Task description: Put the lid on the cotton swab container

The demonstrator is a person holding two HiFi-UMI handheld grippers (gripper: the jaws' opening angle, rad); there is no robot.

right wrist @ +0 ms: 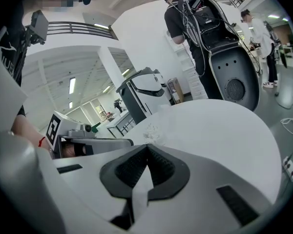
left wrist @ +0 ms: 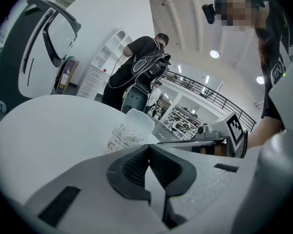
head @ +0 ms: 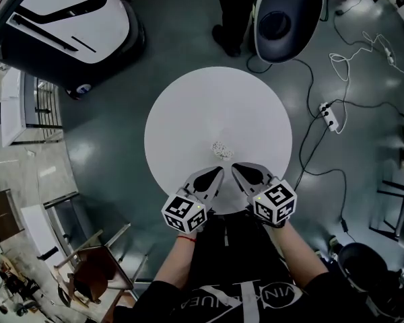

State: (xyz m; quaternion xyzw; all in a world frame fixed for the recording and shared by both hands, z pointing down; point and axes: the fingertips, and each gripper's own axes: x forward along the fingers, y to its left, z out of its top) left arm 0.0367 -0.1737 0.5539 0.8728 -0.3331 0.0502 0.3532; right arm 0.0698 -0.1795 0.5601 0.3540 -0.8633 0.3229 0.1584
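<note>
Clear printed cotton swab container (head: 221, 150) sat on round white desk (head: 188, 106), just ahead between left gripper (head: 217, 173) and right gripper (head: 236, 169), both closed, empty.

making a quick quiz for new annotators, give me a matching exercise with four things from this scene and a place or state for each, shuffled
Things:
1. cotton swab container
2. round white table
3. power strip
4. left gripper

Places or states:
A. lies on the floor, right of the table, among cables
B. jaws together, nothing between them
C. on the tabletop, close to its near edge
D. stands on the dark floor and bears one small item

Pairs: 1-C, 2-D, 3-A, 4-B
</note>
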